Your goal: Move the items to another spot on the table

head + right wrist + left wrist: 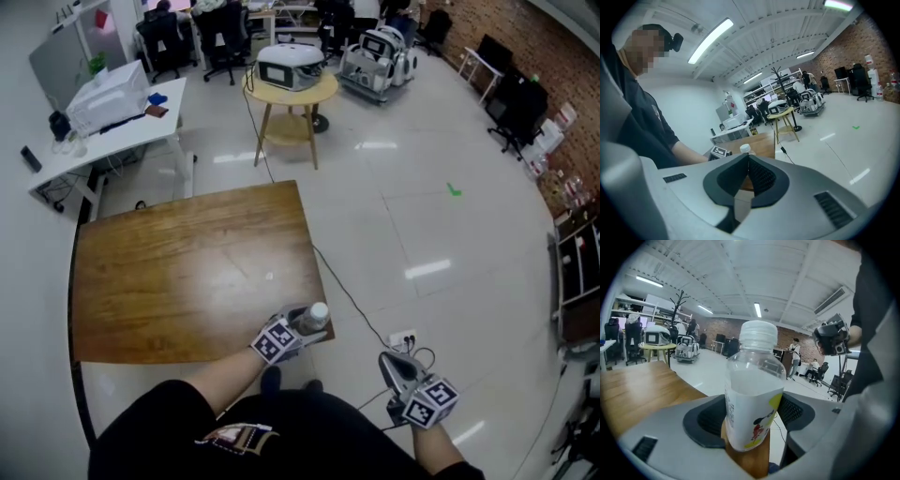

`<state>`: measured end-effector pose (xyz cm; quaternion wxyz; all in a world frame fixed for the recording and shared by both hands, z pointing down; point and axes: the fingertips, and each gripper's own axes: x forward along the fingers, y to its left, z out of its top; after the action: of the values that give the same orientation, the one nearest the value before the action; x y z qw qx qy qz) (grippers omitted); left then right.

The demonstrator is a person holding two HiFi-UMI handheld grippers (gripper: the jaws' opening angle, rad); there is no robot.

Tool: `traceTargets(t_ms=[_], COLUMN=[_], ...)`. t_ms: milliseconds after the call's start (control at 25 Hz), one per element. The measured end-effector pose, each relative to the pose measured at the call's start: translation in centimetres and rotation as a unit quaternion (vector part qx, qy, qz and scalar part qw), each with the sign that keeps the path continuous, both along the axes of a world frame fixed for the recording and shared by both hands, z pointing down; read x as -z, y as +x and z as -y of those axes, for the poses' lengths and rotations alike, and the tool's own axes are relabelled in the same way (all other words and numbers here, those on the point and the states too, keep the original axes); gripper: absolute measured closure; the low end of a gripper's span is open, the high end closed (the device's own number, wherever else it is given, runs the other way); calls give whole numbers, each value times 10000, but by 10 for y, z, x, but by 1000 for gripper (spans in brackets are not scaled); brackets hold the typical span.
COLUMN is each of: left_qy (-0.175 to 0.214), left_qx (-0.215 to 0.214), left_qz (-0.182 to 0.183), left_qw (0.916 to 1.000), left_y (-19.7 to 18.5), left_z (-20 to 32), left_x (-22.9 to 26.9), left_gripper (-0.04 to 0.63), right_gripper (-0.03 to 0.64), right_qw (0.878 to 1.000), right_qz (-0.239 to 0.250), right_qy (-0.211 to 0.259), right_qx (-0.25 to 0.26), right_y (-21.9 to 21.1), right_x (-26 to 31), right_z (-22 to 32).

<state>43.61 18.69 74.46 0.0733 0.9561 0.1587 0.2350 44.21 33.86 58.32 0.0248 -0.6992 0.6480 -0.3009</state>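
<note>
— Where is the bottle?
— The bottle is clear, with a white cap and a white-and-yellow label. It's upright at the near right corner of the wooden tabletop. Whether its base rests on the wood, I cannot tell.
— And your jaws?
— My left gripper has it, jaws wide round the bottle and pressing on its sides. My right gripper has its jaws closed together on nothing. It's off the tabletop's right edge, over the pale floor, well apart from the bottle.
</note>
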Motion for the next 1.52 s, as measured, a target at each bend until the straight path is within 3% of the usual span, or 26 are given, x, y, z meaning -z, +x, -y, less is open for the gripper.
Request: traceTargets(t_ms=[280,480,680,840,920,1000,1080,1200,1320,1400,1520], left_qy=[250,259,206,-139,-388,-652,-1024,-1565,-1747,-1625,-1515], left_qx=[581,934,1099,1378,1571,1730,1831,1878,1684,1557,1656], left_qz=[-25,261,520,516,400,142,-276,-853,-982,-961,-962], left_qw=[9980,9949,9924,9890,9860,9826,9773,9659,9651,9696,9697], left_y=[12,3,-34,-83,-111,-141,-174,-225,-281,-317,-355], left_z=[-12,-8,0,20,38,65,97,145,187,215,252], left_x=[-13,-20,-13,4,20,39,64,101,124,138,154], left_gripper=[252,247,224,224,231,291,445,589,603,604,604], right_gripper=[626,626,626,626,626,626,626,626,626,627,627], right_qw=[9997,9993,9983,9961,9942,9916,9881,9825,9820,9803,9745], right_qz=[43,14,1,-66,-86,-101,-137,-289,-105,29,3], right_qy=[-93,4,275,457,531,652,782,909,1003,1022,981], right_qx=[201,386,512,753,926,1112,1320,1600,1596,1688,2017], right_y=[22,24,20,0,-17,-40,-71,-120,-166,-200,-239], right_x=[-5,0,6,14,21,30,39,51,51,47,49], right_z=[-49,-59,-51,-27,-6,27,67,134,204,248,304])
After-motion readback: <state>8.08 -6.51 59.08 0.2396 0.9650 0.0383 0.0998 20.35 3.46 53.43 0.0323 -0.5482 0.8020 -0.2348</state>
